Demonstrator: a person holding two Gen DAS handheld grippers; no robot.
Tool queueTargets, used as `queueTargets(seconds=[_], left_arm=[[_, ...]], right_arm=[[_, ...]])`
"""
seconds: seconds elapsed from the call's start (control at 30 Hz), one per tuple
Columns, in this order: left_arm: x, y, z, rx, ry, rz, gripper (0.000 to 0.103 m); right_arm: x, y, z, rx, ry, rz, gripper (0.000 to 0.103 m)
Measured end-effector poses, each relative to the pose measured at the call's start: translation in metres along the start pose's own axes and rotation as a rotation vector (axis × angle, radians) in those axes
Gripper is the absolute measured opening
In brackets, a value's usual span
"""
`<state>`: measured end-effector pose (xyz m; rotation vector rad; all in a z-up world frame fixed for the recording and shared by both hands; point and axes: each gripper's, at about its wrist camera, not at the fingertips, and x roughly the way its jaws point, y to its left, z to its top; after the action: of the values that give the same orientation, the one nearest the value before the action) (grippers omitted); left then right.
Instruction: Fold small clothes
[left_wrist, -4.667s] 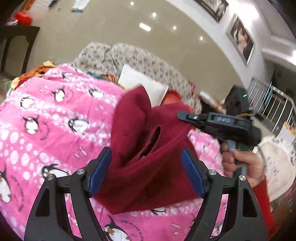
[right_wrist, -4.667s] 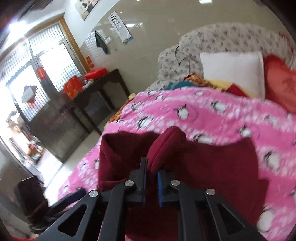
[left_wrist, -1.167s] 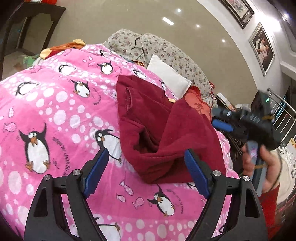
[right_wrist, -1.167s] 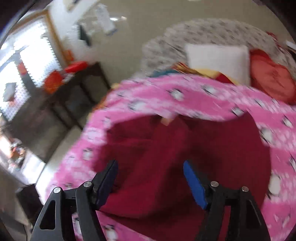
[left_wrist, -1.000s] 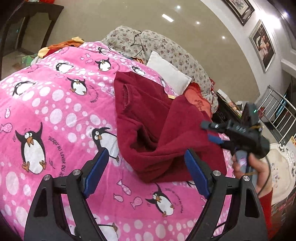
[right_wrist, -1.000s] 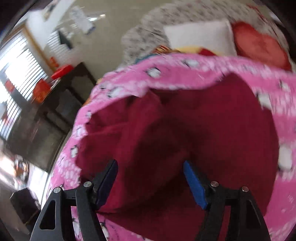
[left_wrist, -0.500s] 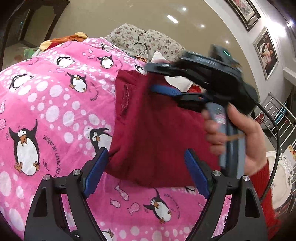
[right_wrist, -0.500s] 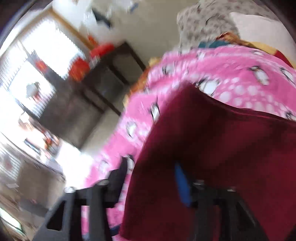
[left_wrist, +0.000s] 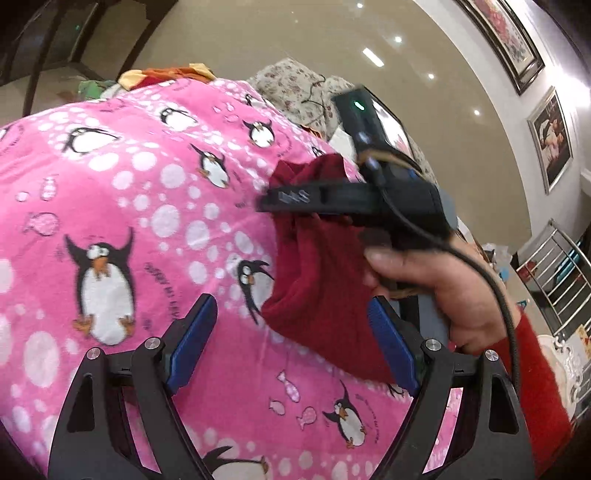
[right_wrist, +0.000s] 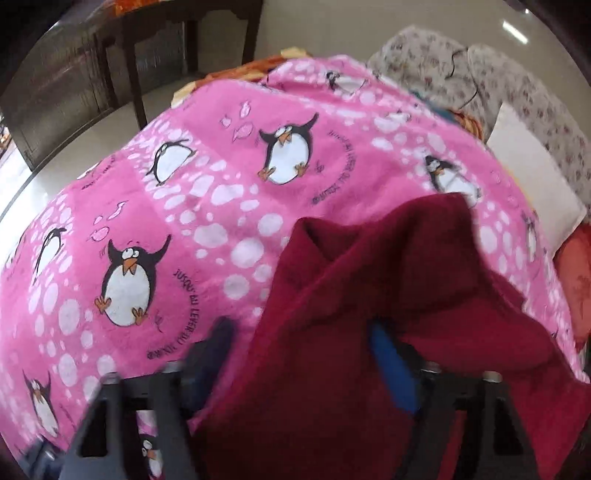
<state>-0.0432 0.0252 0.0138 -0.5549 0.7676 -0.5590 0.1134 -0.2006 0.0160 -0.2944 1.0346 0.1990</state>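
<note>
Right gripper (right_wrist: 299, 350) closing, maroon garment (right_wrist: 369, 295) bunched between its blurred pads, grip not yet firm. Left gripper (left_wrist: 291, 339) spread wide, empty, hovering low over the pink penguin blanket (left_wrist: 129, 206) beside the garment's near corner. Since a second ago, right gripper swung across from the bed's side to the garment's far edge, lifting cloth into a peak. Hand (left_wrist: 436, 291) and gripper body hiding the garment's middle. White pillow (right_wrist: 532, 177) toward the blanket's far edge.

place: home bedroom | cues: penguin blanket (left_wrist: 147, 206), pillow (right_wrist: 532, 184), framed pictures (left_wrist: 552, 140)
</note>
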Motion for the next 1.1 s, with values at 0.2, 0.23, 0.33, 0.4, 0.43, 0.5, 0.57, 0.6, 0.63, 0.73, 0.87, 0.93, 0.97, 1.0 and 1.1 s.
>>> queueTargets(seconds=[0.2, 0.23, 0.33, 0.4, 0.43, 0.5, 0.57, 0.6, 0.63, 0.73, 0.87, 0.93, 0.97, 1.0, 1.1], left_arm=[[-0.008, -0.016, 0.002, 0.030, -0.004, 0.005, 0.084], [-0.009, -0.024, 0.002, 0.045, -0.010, 0.004, 0.084], [-0.010, -0.044, 0.002, 0.086, -0.014, -0.011, 0.084], [-0.008, -0.060, 0.001, 0.113, -0.015, -0.027, 0.084], [-0.007, -0.066, 0.000, 0.123, -0.015, -0.038, 0.086], [-0.004, -0.083, -0.001, 0.144, -0.018, -0.070, 0.090], [0.001, -0.105, -0.004, 0.179, 0.000, -0.107, 0.090], [0.002, -0.113, -0.005, 0.189, 0.007, -0.122, 0.090], [0.003, -0.122, -0.006, 0.200, 0.011, -0.143, 0.090], [-0.003, -0.144, -0.013, 0.255, -0.007, -0.201, 0.090], [0.006, -0.164, -0.021, 0.350, 0.003, -0.158, 0.090], [0.025, -0.170, -0.027, 0.375, 0.066, -0.130, 0.090], [0.035, -0.172, -0.031, 0.378, 0.101, -0.138, 0.090], [0.044, -0.175, -0.035, 0.384, 0.130, -0.148, 0.090], [0.071, -0.187, -0.049, 0.434, 0.193, -0.127, 0.090]], right_arm=[[-0.061, -0.077, -0.028, 0.224, -0.153, 0.344, 0.019], [-0.077, -0.093, -0.039, 0.259, -0.201, 0.401, 0.019], [-0.115, -0.124, -0.065, 0.318, -0.295, 0.473, 0.018], [-0.134, -0.145, -0.084, 0.344, -0.338, 0.482, 0.017], [-0.141, -0.156, -0.095, 0.357, -0.354, 0.489, 0.017], [-0.153, -0.183, -0.122, 0.394, -0.384, 0.493, 0.016], [-0.156, -0.207, -0.148, 0.441, -0.407, 0.500, 0.015], [-0.156, -0.214, -0.155, 0.455, -0.412, 0.494, 0.015], [-0.152, -0.224, -0.164, 0.477, -0.416, 0.480, 0.015], [-0.143, -0.256, -0.193, 0.542, -0.420, 0.443, 0.013], [-0.122, -0.281, -0.210, 0.573, -0.376, 0.350, 0.011], [-0.112, -0.289, -0.218, 0.593, -0.352, 0.332, 0.006], [-0.110, -0.295, -0.224, 0.625, -0.386, 0.401, 0.006], [-0.110, -0.302, -0.227, 0.660, -0.423, 0.459, 0.006], [-0.122, -0.313, -0.233, 0.736, -0.504, 0.548, 0.011]])
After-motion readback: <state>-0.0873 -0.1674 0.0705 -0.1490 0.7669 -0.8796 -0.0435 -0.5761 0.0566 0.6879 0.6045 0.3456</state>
